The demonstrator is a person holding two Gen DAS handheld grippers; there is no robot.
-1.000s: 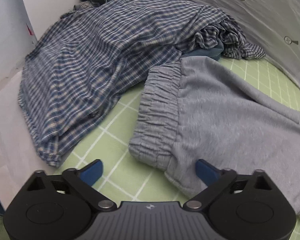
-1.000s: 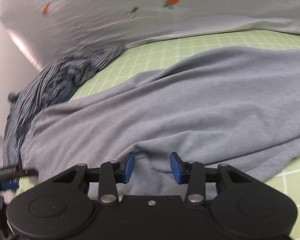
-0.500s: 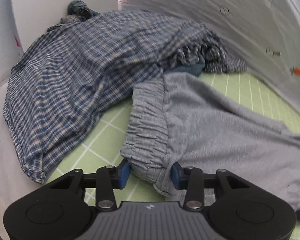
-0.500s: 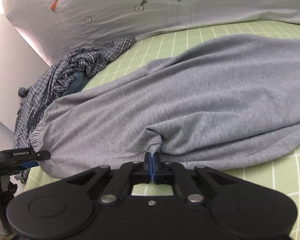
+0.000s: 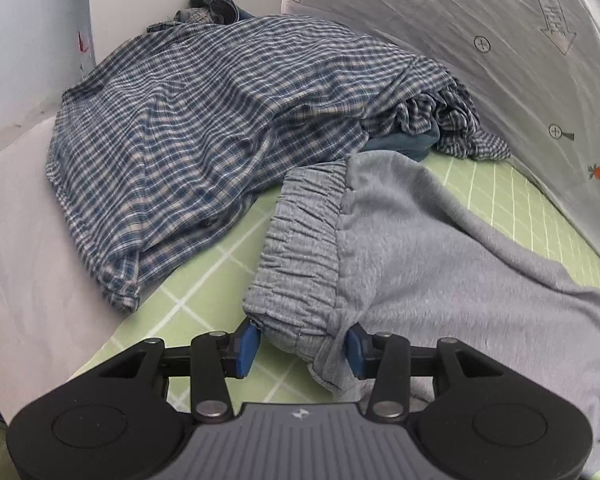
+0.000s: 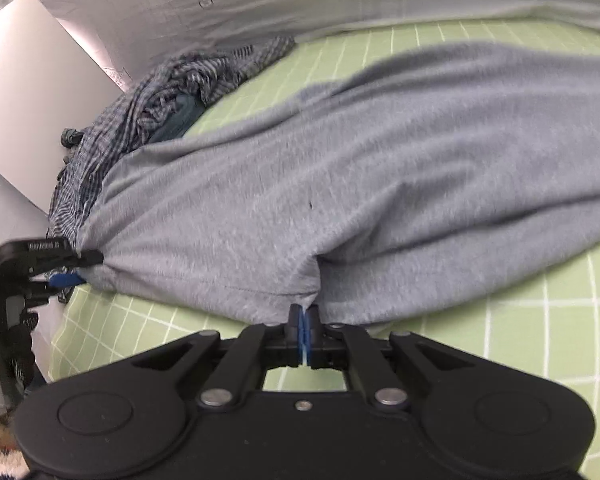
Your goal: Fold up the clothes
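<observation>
Grey sweatpants [image 5: 420, 248] lie across the green grid mat [image 5: 204, 280]. The gathered waistband corner sits bunched between the blue pads of my left gripper [image 5: 300, 342]. Its jaws are opening slightly, with both pads still pressed on the cloth. In the right wrist view the pants [image 6: 380, 152] stretch from the left gripper [image 6: 66, 268] at the far left to my right gripper [image 6: 303, 320]. That gripper is shut on a pinched fold of the near edge. The cloth between the two grips is pulled taut and raised a little off the mat [image 6: 540, 320].
A blue plaid shirt [image 5: 220, 120] is heaped beyond the waistband, over a dark teal garment [image 5: 404, 144]. A denim piece [image 5: 212, 0] sits in the far corner. A white sheet with carrot prints [image 5: 500, 60] walls the back, and white boards [image 5: 20, 240] the left.
Both grippers went from open to closed on the grey pants: the left on the waistband corner, the right on the near edge. The pinched cloth has since been drawn up and taut.
</observation>
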